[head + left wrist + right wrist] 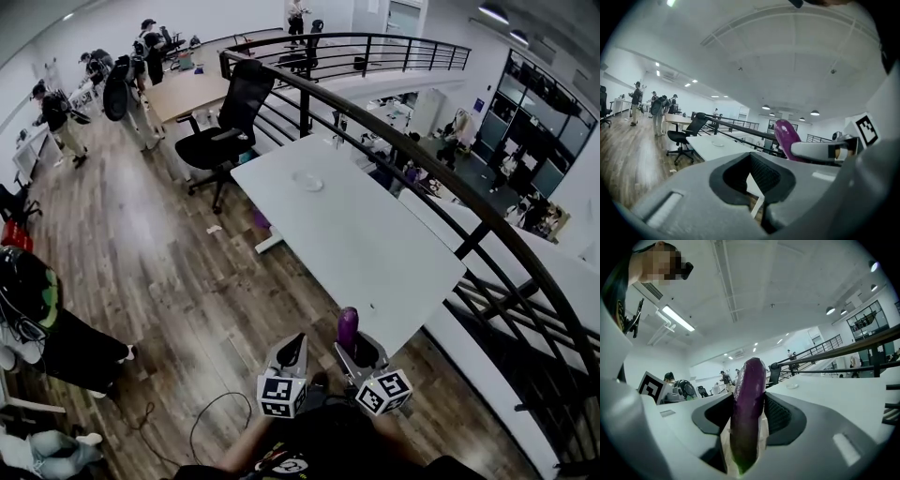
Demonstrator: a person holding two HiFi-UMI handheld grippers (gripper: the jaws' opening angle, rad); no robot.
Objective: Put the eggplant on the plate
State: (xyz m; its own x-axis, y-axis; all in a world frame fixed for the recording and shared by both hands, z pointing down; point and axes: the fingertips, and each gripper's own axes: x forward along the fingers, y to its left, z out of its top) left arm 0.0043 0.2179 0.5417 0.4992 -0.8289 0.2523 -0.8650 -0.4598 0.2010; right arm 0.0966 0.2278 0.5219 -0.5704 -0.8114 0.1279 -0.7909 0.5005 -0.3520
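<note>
Starting at 6 o'clock in the head view, the two tools are held side by side above the wooden floor, just short of the near corner of the white surface [375, 244]. The left tool [292, 352] is seen with its jaws pressed together at the tips, and nothing is caught between them in the left gripper view. The right tool [356, 349] is pinched on the eggplant [348, 328], which stands upright between its jaws with its rounded purple end raised above them. In the right gripper view the eggplant [747, 413] fills the gap between the jaws from bottom to top, and from the left tool [757, 161] it is seen at 2 o'clock, tilted slightly [787, 138].

Farther out, toward 12 o'clock, the plate [307, 182] is seen lying flat on the far half of the surface, clear and well apart from the eggplant. Beyond it, at 11 o'clock, a black office chair [230, 122] is drawn up to the far end of the surface. A dark railing [422, 155] runs along the surface's right side. Several people [131, 80] are gathered at 10 o'clock.
</note>
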